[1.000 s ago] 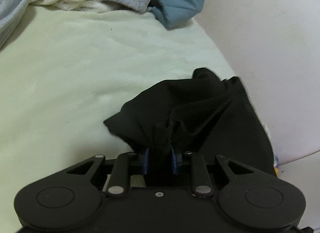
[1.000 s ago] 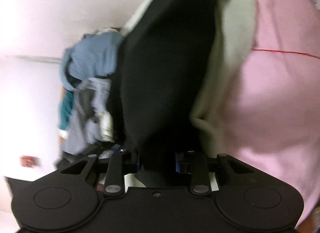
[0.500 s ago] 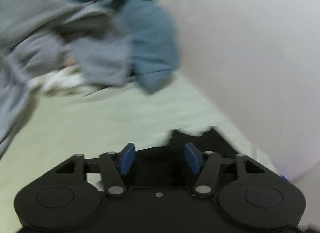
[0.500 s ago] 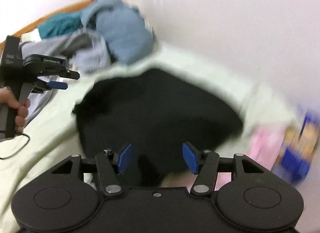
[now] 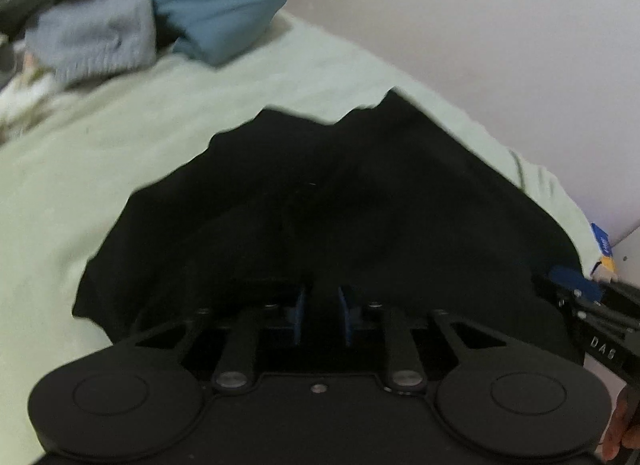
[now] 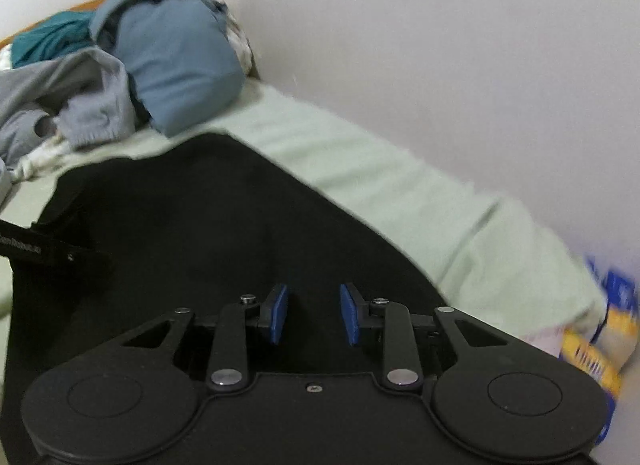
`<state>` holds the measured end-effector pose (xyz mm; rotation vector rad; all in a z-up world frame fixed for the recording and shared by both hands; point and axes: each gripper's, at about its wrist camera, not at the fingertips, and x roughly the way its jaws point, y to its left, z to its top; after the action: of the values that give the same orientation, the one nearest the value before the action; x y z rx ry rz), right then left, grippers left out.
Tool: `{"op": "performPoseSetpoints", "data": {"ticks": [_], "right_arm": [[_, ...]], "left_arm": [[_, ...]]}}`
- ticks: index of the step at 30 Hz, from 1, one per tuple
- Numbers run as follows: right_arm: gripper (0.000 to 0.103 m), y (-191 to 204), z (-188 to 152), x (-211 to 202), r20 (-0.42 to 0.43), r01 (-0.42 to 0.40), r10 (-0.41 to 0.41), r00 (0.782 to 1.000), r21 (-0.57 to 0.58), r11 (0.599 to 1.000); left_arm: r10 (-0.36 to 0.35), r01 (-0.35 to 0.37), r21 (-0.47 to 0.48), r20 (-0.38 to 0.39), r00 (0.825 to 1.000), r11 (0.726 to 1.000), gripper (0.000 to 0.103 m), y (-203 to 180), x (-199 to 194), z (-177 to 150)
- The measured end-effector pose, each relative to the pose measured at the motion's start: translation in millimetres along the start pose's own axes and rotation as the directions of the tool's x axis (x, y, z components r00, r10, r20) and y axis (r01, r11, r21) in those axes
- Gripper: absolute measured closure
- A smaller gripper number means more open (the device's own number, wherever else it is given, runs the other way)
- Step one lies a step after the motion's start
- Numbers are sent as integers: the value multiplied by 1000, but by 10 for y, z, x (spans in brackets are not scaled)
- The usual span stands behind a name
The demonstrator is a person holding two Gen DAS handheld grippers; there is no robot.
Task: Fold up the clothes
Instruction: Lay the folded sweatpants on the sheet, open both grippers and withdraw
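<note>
the black garment (image 5: 320,201) lies spread on the pale green bed (image 5: 100,169), near the wall. the left gripper (image 5: 322,315) has just closed its fingers on the near hem; the right gripper (image 6: 313,319), also closing, has cloth between its fingers, not clearly pinched. better to pinch both corners firmly and lift evenly.

- Garment (image 5: 344,193) spread on the bed (image 5: 120,137), just ahead of both tongs.
- Left tongs (image 5: 322,315) at garment's near edge; right tongs (image 6: 313,315) beside them over the same edge, to their right.
- Clothes pile (image 6: 132,65) behind the garment, at the bed's far end, against the wall (image 6: 420,45).
- Wall runs along the bed's right side.
- Box (image 6: 600,329), blurred, probably a carton, past the bed's right corner.
</note>
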<state>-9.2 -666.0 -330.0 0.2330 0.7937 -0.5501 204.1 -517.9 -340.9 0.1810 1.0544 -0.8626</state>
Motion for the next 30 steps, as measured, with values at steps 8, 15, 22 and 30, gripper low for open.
{"op": "performPoseSetpoints", "data": {"ticks": [8,15,22,30], "right_arm": [[74,-6,-201,31,12,-2,3,1000,-77,997],[32,14,-57,-140,35,29,-26,999,-96,995],[11,0,107,-512,84,-23,25,996,-22,999],[0,538,211,-1384,138,-146,158,978,-91,985]], "left_arm": [[53,-54,-64,-9,999,996,95,-23,-57,-26],[130,-115,-177,77,988,978,35,-112,-551,-38],[251,-233,-158,100,963,959,0,-286,-1237,-271],[407,-379,-218,103,907,899,0,-139,-2434,-706]]}}
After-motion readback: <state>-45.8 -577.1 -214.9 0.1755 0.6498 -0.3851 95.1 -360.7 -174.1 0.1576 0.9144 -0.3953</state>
